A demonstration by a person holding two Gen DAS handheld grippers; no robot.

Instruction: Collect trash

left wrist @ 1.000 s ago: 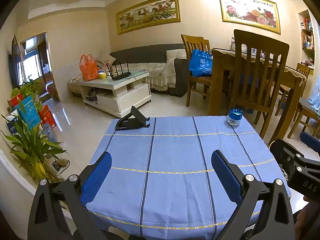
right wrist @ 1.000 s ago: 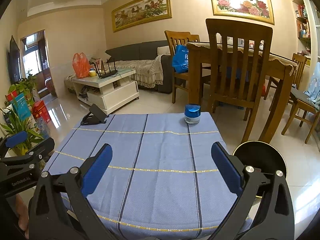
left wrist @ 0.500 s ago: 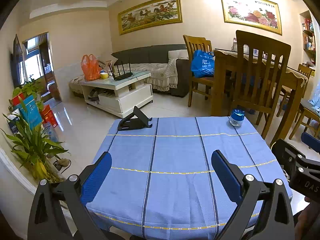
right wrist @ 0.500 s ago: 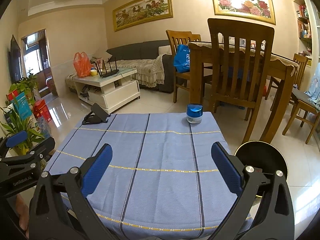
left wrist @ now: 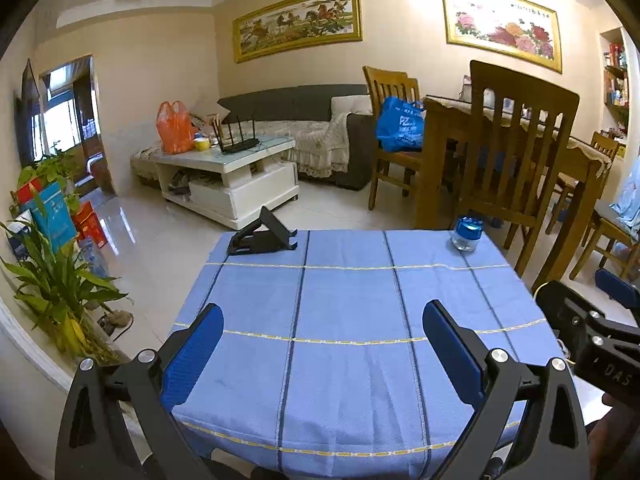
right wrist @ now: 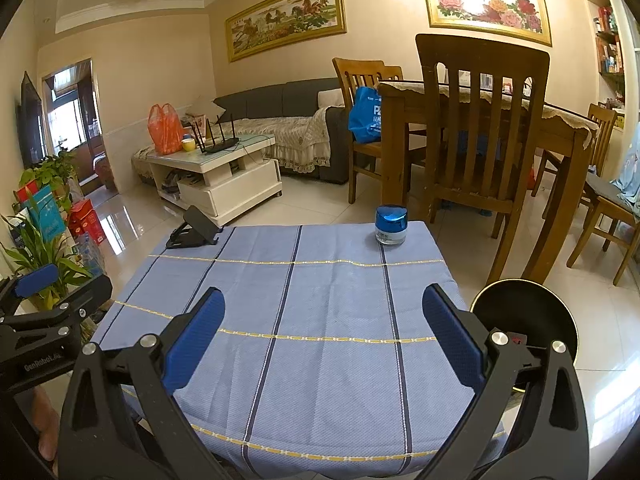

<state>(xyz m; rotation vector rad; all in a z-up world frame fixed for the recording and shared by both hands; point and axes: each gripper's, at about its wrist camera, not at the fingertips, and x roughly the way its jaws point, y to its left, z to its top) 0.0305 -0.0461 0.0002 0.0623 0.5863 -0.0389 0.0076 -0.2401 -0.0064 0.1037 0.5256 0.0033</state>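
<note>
The left tongs (left wrist: 320,344) stand wide apart with nothing between them, two black plastic arms each faced with a blue ribbed pad, held over the near edge of the table (left wrist: 340,360). The right tongs (right wrist: 320,340) are built the same and are equally spread and empty, over the same near edge; each pair shows at the side of the other's view.

The table is covered by one light blue woven cloth crossed by dark blue stripes and yellow dashed lines, smooth but for faint creases. Two things stand on it. One small clear glass jar with a shiny blue round cap (right wrist: 391,225) stands upright near the far right corner, well apart from both tongs. One black folding phone stand (left wrist: 262,236), angular and matte, sits at the far left corner.

On the floor just beside the table's right edge is one round black bin (right wrist: 524,320), its opening dark; what lies inside cannot be told.

Beyond the table stand wooden slat-backed chairs around one wooden dining table (right wrist: 480,120), one blue bag (left wrist: 400,124) on a chair, and one white coffee table (left wrist: 228,176) carrying one orange plastic bag (left wrist: 174,122).
</note>
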